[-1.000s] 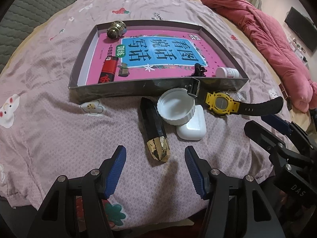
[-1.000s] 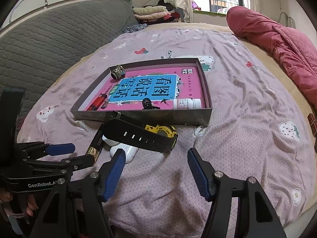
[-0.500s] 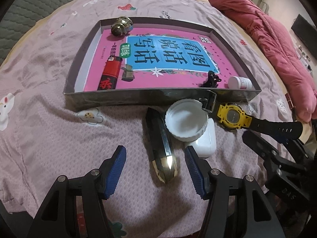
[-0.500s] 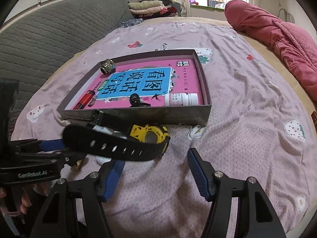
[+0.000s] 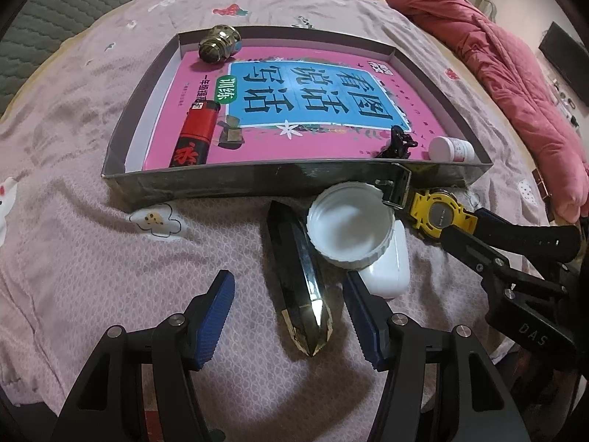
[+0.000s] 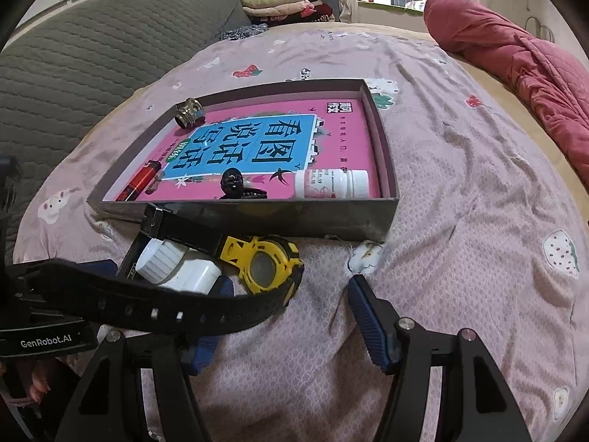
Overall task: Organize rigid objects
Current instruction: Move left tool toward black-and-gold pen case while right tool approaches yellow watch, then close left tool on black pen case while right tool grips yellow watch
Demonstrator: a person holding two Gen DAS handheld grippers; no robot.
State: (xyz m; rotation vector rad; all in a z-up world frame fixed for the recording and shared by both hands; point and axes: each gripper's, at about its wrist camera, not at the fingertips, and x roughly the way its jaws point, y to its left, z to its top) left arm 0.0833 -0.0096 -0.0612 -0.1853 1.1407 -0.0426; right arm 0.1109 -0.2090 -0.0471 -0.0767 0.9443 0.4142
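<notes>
Both grippers have come lower over the bed. The left gripper point(image 5: 289, 311) stands wide, empty, astride the dark crystal point(image 5: 300, 276) near the tray point(image 5: 257, 180). The right gripper point(image 6: 291, 316), also wide, nears the yellow watch point(image 6: 263, 265); grasping seems next.

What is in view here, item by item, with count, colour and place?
Box: one, grey, on the bedspread.
Book: one, pink and blue, flat in the box.
Brass knob: one, box far corner.
Lighter: one, red, on the book.
Hair clip: one, black, box near edge.
Pill bottle: one, white, lying in the box.
Crystal: one, dark, before the box.
Cap: one, white, upturned on a white case.
Watch: one, yellow, black strap.
Quilt: one, red.
Left gripper: open, around the crystal tip.
Right gripper: open, over the strap.
</notes>
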